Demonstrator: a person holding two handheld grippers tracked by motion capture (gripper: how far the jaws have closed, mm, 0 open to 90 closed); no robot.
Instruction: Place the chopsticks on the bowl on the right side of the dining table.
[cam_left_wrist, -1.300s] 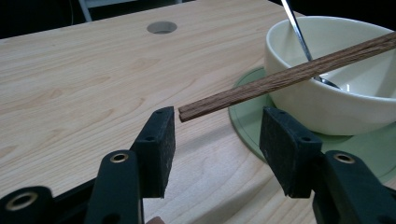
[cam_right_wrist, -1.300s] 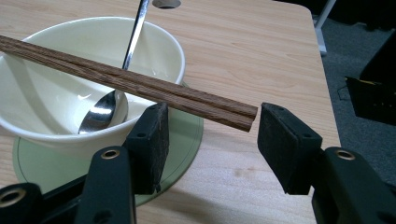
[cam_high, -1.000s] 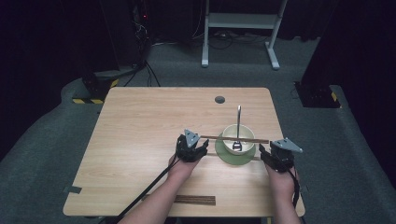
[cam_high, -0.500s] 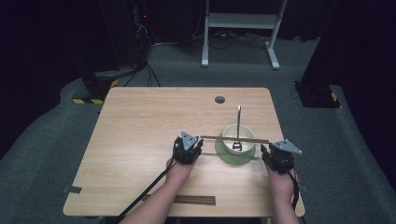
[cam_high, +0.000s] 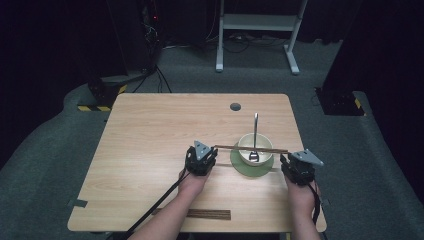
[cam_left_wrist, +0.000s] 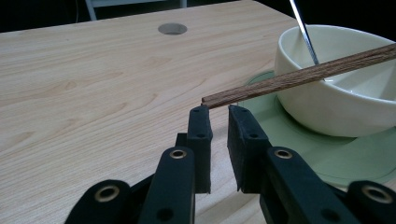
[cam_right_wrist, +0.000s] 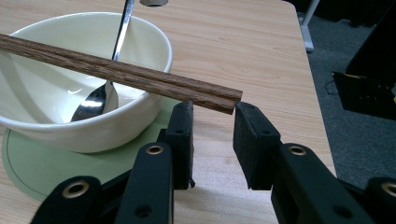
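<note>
2 chopsticks (cam_high: 251, 148) span the bowl (cam_high: 255, 150) rim-to-rim.

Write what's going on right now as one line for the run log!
chopsticks: across bowl rim | left claw: closed, at one end | right claw: closing at other end | spoon: in bowl

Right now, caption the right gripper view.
Wooden chopsticks across a cream bowl holding a spoon, right gripper below.

Grained wooden chopsticks (cam_right_wrist: 116, 70), glossy ceramic bowl (cam_right_wrist: 56, 126)
</note>
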